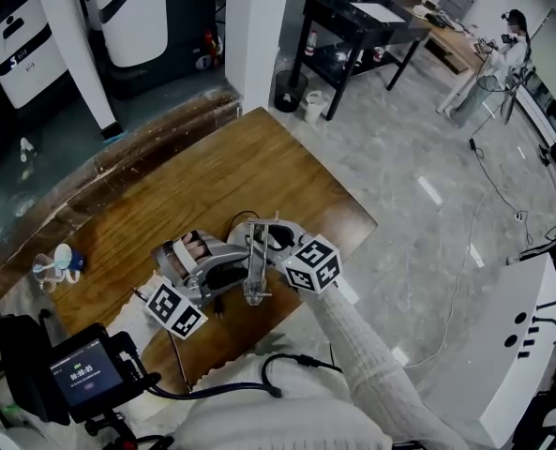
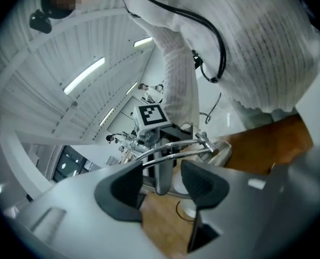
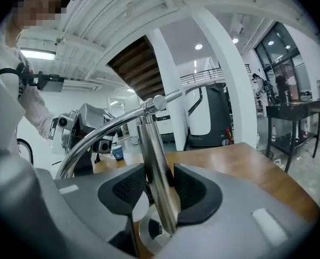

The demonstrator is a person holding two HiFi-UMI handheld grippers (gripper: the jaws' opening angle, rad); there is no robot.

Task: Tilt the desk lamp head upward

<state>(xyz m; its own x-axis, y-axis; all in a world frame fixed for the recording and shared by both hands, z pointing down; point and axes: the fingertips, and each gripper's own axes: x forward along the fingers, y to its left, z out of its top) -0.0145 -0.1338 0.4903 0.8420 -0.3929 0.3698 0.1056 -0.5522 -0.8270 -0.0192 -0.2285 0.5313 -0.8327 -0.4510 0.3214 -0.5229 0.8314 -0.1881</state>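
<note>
A chrome desk lamp (image 1: 256,272) stands near the front edge of the wooden table (image 1: 259,162). In the right gripper view its upright post (image 3: 155,171) rises between the dark pads (image 3: 128,188) and a curved arm (image 3: 100,131) arcs off to the left. My right gripper (image 3: 161,190) is open, with the post close to its right pad. My left gripper (image 2: 162,185) is open with nothing between its pads; the lamp's two thin arms (image 2: 176,147) and post (image 2: 162,177) lie just beyond them. In the head view both grippers flank the lamp, the left gripper (image 1: 223,275) and the right gripper (image 1: 270,242).
Small cups (image 1: 57,262) stand at the table's left end. A camera rig (image 1: 81,373) sits at the lower left. Behind the table are a white pillar (image 1: 254,26), a bin (image 1: 290,90) and a black table (image 1: 353,17). Cables trail over the grey floor on the right.
</note>
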